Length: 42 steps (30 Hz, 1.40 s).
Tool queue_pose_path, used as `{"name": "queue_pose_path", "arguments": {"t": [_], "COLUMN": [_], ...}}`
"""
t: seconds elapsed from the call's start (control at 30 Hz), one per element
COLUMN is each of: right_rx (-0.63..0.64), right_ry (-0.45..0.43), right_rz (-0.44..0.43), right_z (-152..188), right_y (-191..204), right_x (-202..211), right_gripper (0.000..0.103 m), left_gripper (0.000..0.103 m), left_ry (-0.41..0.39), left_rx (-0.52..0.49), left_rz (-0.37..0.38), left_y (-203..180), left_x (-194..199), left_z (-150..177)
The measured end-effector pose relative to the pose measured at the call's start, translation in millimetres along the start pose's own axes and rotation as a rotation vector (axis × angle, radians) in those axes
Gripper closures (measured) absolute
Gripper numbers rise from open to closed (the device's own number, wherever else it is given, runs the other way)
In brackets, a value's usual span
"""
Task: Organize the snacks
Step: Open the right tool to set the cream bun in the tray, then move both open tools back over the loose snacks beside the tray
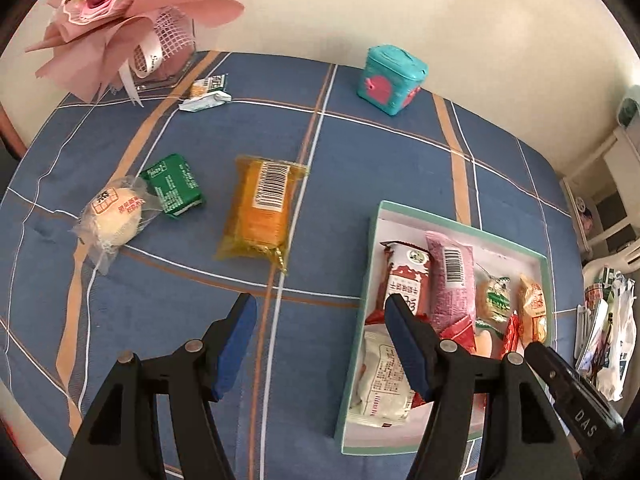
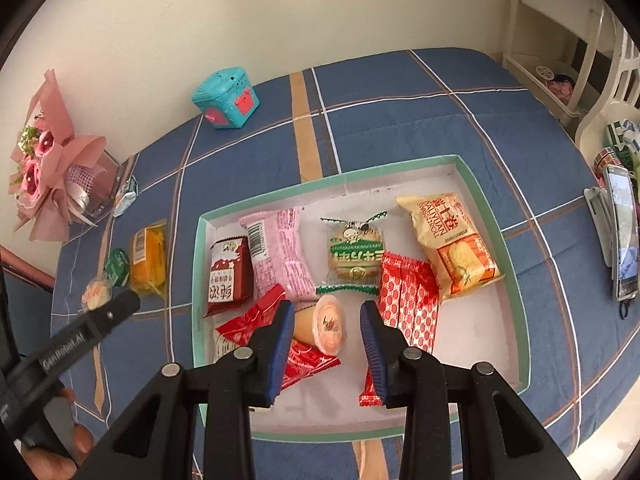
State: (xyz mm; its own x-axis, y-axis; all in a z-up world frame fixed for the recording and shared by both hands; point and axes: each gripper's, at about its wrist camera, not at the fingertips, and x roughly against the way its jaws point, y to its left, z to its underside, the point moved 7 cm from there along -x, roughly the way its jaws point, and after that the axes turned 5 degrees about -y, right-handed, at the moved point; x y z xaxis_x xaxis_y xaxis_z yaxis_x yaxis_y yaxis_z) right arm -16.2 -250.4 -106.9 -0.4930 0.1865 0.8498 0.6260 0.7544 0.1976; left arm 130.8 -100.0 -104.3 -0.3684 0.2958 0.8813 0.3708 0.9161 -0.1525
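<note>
My left gripper (image 1: 320, 304) hangs open over the blue checked cloth with nothing between its fingers. It is just left of the teal-rimmed snack box (image 1: 460, 220). Loose on the cloth beyond it lie an orange cake packet (image 1: 260, 208), a green packet (image 1: 174, 184) and a round white pastry (image 1: 114, 216). My right gripper (image 2: 326, 316) is above the box (image 2: 320, 184), open. A small pink-lidded jelly cup (image 2: 328, 326) lies in the box below the gap, with space at the right pad. Several packets fill the box, among them a yellow one (image 2: 452, 240) and a green cookie (image 2: 354, 256).
A teal toy box (image 1: 390, 80) and a pink paper bouquet (image 1: 120, 20) stand at the far edge by the wall. Two small packets (image 1: 208, 94) lie by the bouquet. A phone on a stand (image 2: 624, 240) is at the right edge, with shelves beyond.
</note>
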Motion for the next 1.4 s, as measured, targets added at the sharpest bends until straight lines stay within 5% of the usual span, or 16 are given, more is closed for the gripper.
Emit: {"name": "queue_pose_path", "arguments": {"t": [0.37, 0.43, 0.5, 0.87, 1.17, 1.4], "right_rx": [-0.001, -0.004, -0.003, 0.012, 0.02, 0.049], "right_ry": [-0.001, 0.009, 0.014, 0.002, -0.025, -0.012], "right_rz": [-0.001, 0.0, 0.003, 0.021, 0.002, 0.007], "right_z": [-0.9, -0.8, -0.2, -0.4, -2.1, -1.5], "right_y": [0.6, -0.7, -1.2, -1.1, 3.1, 10.7], "right_x": [-1.1, -4.3, -7.4, -14.3, -16.4, -25.3], "right_gripper": [0.066, 0.058, 0.037, 0.0, 0.0, 0.0], "left_gripper": [0.034, 0.024, 0.012, 0.002, 0.001, 0.001], "left_ry": [-0.009, -0.008, -0.013, -0.03, -0.091, -0.143], "left_rx": [-0.019, -0.022, -0.018, 0.006, -0.045, -0.039], "left_rz": [-0.008, -0.016, -0.034, -0.096, -0.126, -0.062], "left_y": [1.3, 2.2, 5.4, 22.0, 16.8, 9.4], "left_x": [1.3, -0.1, -2.0, -8.2, -8.5, -8.5], "left_z": [-1.7, -1.7, -1.8, -3.2, -11.3, -21.1]}}
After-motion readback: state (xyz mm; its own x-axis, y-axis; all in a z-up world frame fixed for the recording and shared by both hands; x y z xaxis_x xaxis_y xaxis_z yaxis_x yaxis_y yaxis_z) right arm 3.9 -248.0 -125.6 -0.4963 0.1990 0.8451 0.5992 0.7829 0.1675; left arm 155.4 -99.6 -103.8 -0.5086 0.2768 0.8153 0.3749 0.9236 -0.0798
